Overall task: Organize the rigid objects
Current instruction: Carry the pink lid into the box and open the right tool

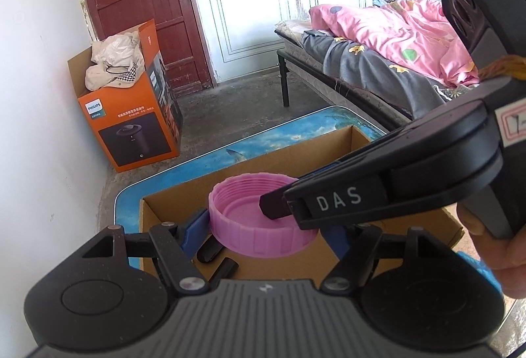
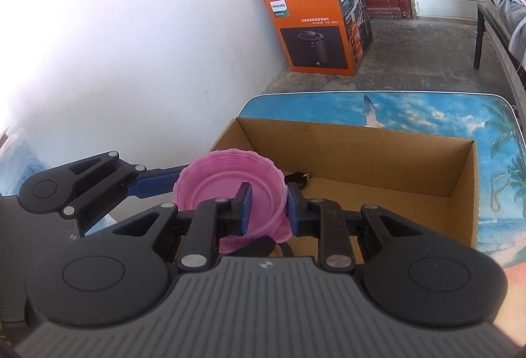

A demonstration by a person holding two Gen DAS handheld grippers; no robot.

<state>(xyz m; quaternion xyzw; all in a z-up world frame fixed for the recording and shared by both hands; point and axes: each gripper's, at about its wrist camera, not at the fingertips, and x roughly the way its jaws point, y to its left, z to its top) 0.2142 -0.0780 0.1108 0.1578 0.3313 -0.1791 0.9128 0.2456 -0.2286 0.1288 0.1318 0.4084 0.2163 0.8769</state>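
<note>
The pink lid (image 1: 263, 219) hangs open side up over the near left corner of the cardboard box (image 2: 358, 157), which sits on the blue seaside-print table (image 2: 427, 111). The left gripper (image 1: 266, 234) spans the lid's ribbed outside, a blue finger against each side. The right gripper (image 2: 268, 210) is nearly closed, pinching the lid's wall between its blue pads, one inside the rim, one outside. Small dark things (image 1: 217, 256) lie on the box floor underneath
</note>
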